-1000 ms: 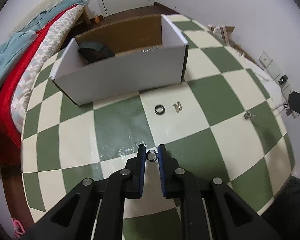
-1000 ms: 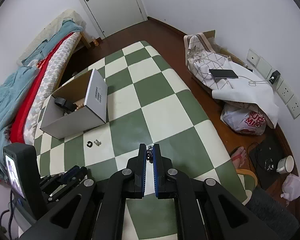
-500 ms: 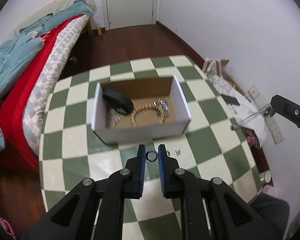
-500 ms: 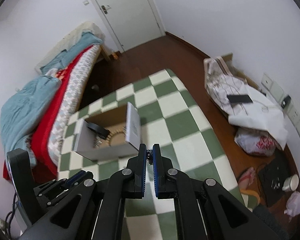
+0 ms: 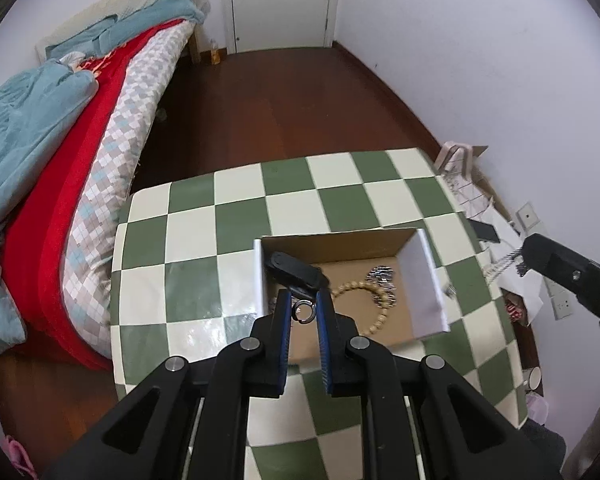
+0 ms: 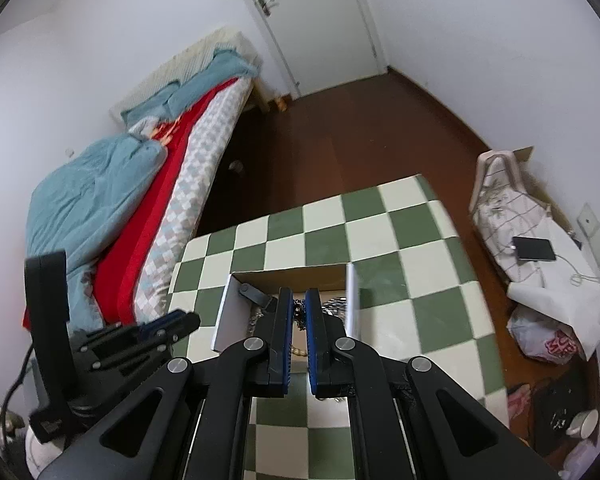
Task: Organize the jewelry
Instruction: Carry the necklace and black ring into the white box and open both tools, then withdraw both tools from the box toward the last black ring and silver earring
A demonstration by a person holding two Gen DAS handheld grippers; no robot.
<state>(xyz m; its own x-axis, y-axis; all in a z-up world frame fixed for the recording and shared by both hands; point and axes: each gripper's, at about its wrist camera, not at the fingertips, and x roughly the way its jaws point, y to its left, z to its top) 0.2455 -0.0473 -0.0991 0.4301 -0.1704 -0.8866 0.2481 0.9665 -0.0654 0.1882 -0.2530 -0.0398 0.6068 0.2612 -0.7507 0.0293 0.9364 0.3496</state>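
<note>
A small dark metal ring (image 5: 304,312) sits low of centre in the left wrist view, pinched between the blue pads of the left gripper (image 5: 303,314), which is closed on it. It hangs above the near end of the open white cardboard box (image 5: 430,284), where a tan beaded bracelet (image 5: 374,308), a black strap-like piece (image 5: 296,270) and a silvery chain bundle (image 5: 382,274) already lie. At centre of the right wrist view, the right gripper (image 6: 299,314) is clamped on a dark fine chain (image 6: 298,312) over the same box. Judged step: carrying both pieces to the box on the green-and-cream checkered table (image 5: 240,220). Next, each should sink inside the walls and release, clear of the other.
</note>
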